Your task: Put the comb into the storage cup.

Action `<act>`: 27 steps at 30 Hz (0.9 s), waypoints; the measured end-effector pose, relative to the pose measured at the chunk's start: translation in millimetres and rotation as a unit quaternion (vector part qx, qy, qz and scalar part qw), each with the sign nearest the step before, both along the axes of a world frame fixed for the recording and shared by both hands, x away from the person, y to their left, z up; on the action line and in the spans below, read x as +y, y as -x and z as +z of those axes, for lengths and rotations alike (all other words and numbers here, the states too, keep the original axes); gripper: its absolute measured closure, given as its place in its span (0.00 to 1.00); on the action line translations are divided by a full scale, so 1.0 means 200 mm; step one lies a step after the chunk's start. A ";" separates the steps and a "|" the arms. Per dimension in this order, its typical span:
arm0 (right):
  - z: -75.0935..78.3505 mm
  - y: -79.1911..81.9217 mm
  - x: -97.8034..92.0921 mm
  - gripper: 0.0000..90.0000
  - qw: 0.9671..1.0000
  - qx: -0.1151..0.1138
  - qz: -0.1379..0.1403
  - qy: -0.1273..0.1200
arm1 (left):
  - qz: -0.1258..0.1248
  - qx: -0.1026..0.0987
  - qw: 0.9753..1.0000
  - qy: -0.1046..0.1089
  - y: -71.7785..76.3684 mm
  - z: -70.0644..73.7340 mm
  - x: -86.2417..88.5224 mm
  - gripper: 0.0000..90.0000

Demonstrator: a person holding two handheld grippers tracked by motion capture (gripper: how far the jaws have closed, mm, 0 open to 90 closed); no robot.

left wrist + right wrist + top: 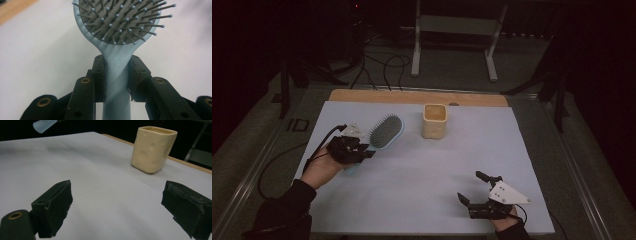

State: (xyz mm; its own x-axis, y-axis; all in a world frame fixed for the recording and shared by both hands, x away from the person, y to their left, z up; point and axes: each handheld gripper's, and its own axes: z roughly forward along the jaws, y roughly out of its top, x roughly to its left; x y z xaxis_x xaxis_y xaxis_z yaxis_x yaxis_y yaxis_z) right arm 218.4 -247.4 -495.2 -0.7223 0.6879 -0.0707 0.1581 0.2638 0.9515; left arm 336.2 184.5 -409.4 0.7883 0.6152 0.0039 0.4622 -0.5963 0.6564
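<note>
A pale blue hairbrush (385,132) with a grey bristle pad lies at the left of the white sheet, bristles up. My left gripper (362,151) is shut on its handle just below the head; the left gripper view has both pads pressed against the hairbrush (117,75) handle. A cream cup (434,121) with dimpled sides stands upright at the back middle. My right gripper (474,186) rests open near the front right edge, jaws wide apart with nothing between them. From there the cup (153,150) shows ahead to the right.
The white sheet (422,175) covers most of the table, with a wooden strip (412,96) along its far edge. Cables and a metal stand lie on the dark floor beyond. The hairbrush's handle end (44,125) shows at the top left of the right gripper view.
</note>
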 end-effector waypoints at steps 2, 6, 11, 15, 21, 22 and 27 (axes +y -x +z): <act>0.00 0.00 0.00 0.10 1.000 0.000 0.000 0.001 | -0.003 -0.004 1.000 0.009 -0.01 0.01 -0.03 0.78; 0.00 0.00 0.00 0.10 1.000 0.000 0.000 0.000 | -0.005 -0.017 1.000 0.020 -0.02 0.04 -0.09 0.78; 0.00 0.00 0.00 0.10 1.000 0.001 -0.001 -0.001 | 0.011 -0.026 0.999 0.039 -0.05 0.07 -0.12 0.78; 0.00 0.00 0.00 0.10 1.000 0.001 -0.001 -0.001 | 0.015 -0.038 0.998 0.052 -0.06 0.09 -0.16 0.78; 0.00 0.00 0.00 0.10 1.000 0.000 0.000 -0.001 | 0.018 -0.058 0.996 0.059 -0.09 0.14 -0.23 0.78; 0.00 0.00 0.00 0.10 1.000 0.000 -0.001 -0.002 | 0.018 -0.058 0.996 0.059 -0.09 0.14 -0.23 0.78; 0.00 0.00 0.00 0.10 1.000 0.000 -0.001 -0.002 | 0.018 -0.067 0.995 0.065 -0.11 0.16 -0.28 0.78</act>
State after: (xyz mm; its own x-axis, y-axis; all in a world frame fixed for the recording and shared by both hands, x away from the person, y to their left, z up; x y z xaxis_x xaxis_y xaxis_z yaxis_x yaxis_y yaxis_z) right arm 218.9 -247.6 -494.4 -0.7204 0.6901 -0.0689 0.1581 0.2602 0.9525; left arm 357.8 128.9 -377.5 0.7638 0.6449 0.0262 0.3842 -0.4869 0.7844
